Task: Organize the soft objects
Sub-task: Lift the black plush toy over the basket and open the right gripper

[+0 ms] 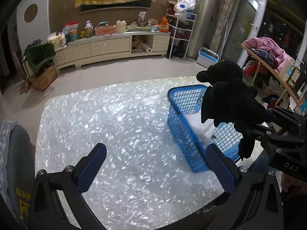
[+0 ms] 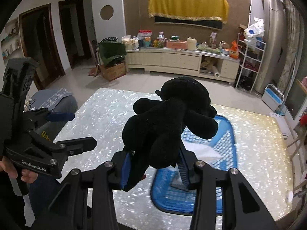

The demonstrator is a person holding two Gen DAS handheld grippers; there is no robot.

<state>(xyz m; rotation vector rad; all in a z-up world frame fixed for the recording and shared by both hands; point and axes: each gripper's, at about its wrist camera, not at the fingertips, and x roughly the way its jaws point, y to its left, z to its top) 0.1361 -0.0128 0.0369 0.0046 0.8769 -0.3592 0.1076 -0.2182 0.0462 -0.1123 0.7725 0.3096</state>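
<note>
My right gripper [image 2: 153, 168] is shut on a black plush toy [image 2: 168, 118] and holds it in the air above a blue plastic basket [image 2: 228, 134]. In the left wrist view the toy [image 1: 228, 97] hangs over the basket [image 1: 182, 118], which has something white [image 1: 199, 126] inside. My left gripper [image 1: 155, 164] is open and empty, low over the shiny white table [image 1: 115, 124], left of the basket. It also shows in the right wrist view [image 2: 76, 130] at the left.
A grey-blue seat [image 2: 55, 99] stands at the table's left end. Beyond the table are a long cream cabinet [image 2: 182, 61] loaded with items, a white wire shelf [image 2: 251, 61] and a cardboard box [image 2: 113, 71] on the floor. A clothes rack [image 1: 268, 57] stands at right.
</note>
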